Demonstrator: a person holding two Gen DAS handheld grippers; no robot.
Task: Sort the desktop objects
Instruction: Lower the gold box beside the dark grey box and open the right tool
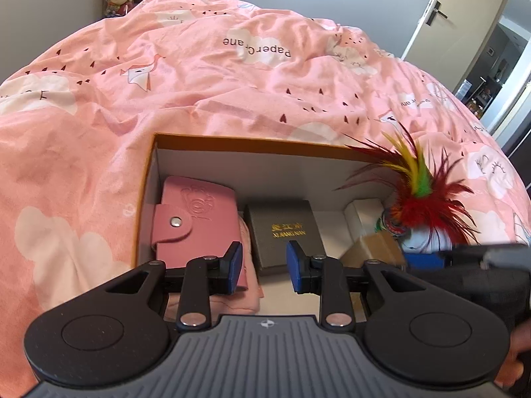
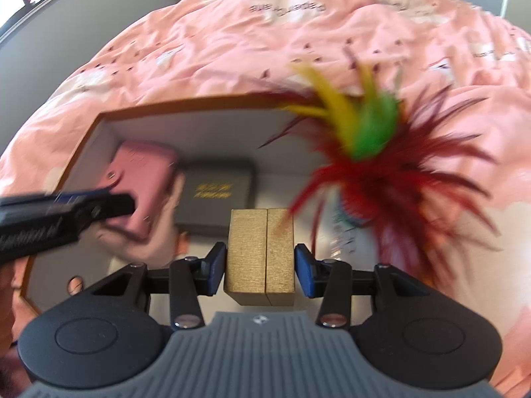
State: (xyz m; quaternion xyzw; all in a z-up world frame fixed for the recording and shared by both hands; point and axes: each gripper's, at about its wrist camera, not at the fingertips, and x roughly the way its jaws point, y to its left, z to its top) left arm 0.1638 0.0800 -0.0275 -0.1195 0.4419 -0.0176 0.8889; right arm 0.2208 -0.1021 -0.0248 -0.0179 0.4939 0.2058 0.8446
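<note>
The right gripper (image 2: 260, 270) clasps a small gold box (image 2: 260, 258) above the open storage box (image 1: 252, 139) — apparently to set it beside the dark case (image 1: 282, 232) (wallet (image 1: 195, 219) already inside). The left gripper (image 1: 264, 267) hovers empty, jaws apart.

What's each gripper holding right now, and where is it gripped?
The right gripper holds the gold box by its two side faces. The left gripper holds nothing.
</note>
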